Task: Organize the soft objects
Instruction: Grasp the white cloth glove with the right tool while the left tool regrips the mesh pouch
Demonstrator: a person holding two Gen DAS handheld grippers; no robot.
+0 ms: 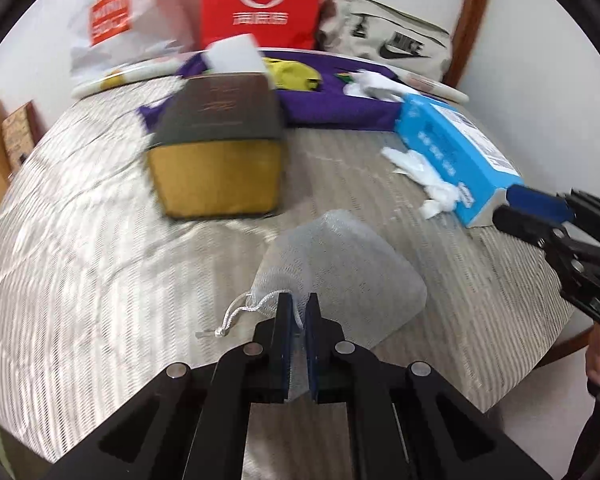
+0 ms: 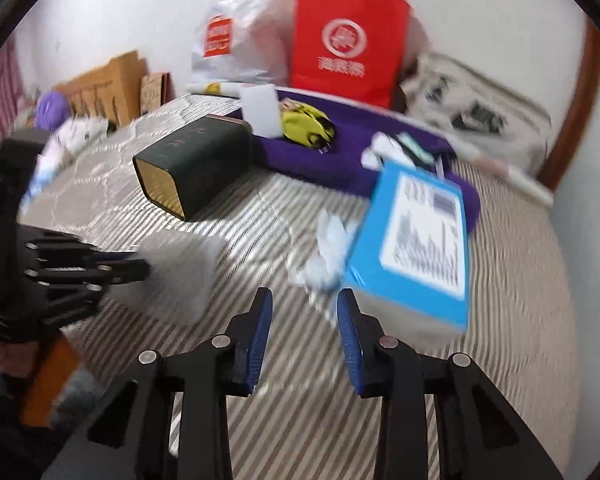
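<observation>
White mesh drawstring pouch (image 1: 340, 272) is sitting pinched at its neck between the closed blue pads of the left gripper (image 1: 299, 312) on the striped bed cover (image 1: 80, 240). Off to its right, the right gripper (image 2: 305, 300) is hanging partly open, holding nothing, just beside a blue cardboard box (image 2: 416, 236). Ahead is lying a dark green tin (image 1: 220, 144).

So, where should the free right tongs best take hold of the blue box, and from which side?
Grip the blue box across its thin near end, coming from the right tongs side. It lies flat with that end facing them and unblocked; its broad labelled top looks too wide for the gap. Avoid its left edge, where white crumpled paper lies against it.
</observation>
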